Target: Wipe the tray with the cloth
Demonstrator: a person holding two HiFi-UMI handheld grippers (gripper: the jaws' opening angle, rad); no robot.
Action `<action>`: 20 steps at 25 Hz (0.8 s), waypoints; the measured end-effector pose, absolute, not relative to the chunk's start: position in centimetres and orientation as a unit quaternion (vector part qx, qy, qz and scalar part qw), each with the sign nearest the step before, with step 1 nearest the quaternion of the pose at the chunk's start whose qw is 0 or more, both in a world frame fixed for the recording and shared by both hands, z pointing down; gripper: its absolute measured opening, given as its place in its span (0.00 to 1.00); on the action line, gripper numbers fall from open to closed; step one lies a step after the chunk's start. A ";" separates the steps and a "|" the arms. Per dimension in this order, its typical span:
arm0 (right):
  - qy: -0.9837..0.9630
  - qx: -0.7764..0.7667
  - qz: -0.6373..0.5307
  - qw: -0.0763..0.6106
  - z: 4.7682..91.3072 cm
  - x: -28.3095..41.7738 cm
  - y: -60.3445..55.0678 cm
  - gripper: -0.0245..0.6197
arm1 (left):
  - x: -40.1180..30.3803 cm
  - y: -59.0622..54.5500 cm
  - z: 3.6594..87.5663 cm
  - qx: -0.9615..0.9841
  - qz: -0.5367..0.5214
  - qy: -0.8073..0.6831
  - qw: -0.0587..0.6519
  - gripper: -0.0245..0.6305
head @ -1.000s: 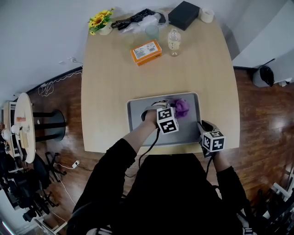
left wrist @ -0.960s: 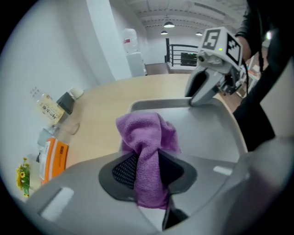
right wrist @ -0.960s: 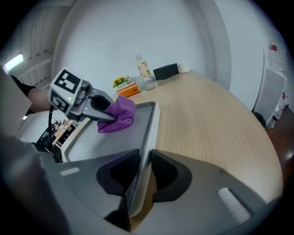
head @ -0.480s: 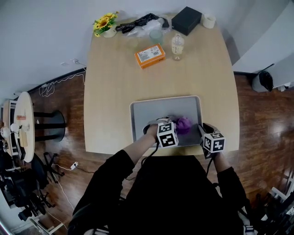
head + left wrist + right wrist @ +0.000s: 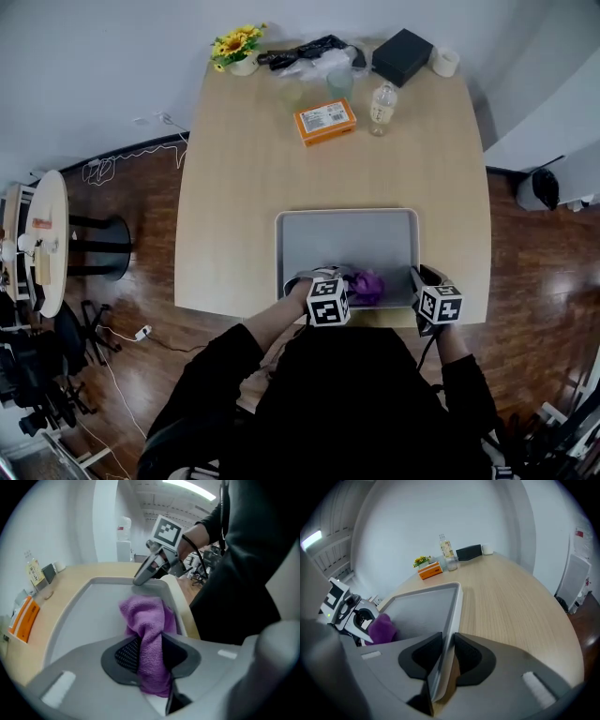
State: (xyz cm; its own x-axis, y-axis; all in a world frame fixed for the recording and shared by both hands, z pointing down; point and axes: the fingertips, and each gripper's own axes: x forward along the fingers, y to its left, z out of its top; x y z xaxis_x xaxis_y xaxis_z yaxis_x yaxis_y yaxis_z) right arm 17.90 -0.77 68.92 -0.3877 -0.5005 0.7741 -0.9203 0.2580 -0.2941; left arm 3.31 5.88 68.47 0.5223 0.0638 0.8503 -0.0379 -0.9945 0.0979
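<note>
Tray (image 5: 347, 244): grey, on the tabletop (image 5: 234, 187) by its near edge.
Cloth (image 5: 367, 286): purple, bunched in the tray's near part.
Left gripper (image 5: 149, 656): jaws closed on the cloth.
Right gripper (image 5: 445, 653): jaws pinching the tray's right rim.

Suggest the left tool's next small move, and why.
Probably push the cloth away toward the far side of the tray: the left tool grips it at the near edge, bare tray lies beyond, and the right tool clamps the right rim.
</note>
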 end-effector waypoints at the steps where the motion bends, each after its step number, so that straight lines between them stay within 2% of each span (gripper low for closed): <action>1: -0.743 0.479 0.377 0.277 68.9 17.8 -0.8 0.17 | 2.7 4.1 68.6 0.869 0.494 -0.005 0.045 0.17; 7: -0.744 0.479 0.375 0.274 68.8 17.8 -1.0 0.17 | -1.5 -9.7 68.3 0.831 0.541 -0.132 0.018 0.17; 10: -0.745 0.480 0.376 0.270 68.9 17.8 -1.0 0.17 | -2.0 -11.7 68.0 0.820 0.553 -0.144 0.017 0.17; 14: -0.744 0.484 0.374 0.269 68.9 17.8 -0.9 0.17 | -1.4 -8.7 68.1 0.825 0.546 -0.147 0.007 0.17; 20: -0.739 0.489 0.372 0.277 69.0 18.1 -0.8 0.17 | -0.3 4.8 68.5 0.846 0.531 -0.041 0.022 0.17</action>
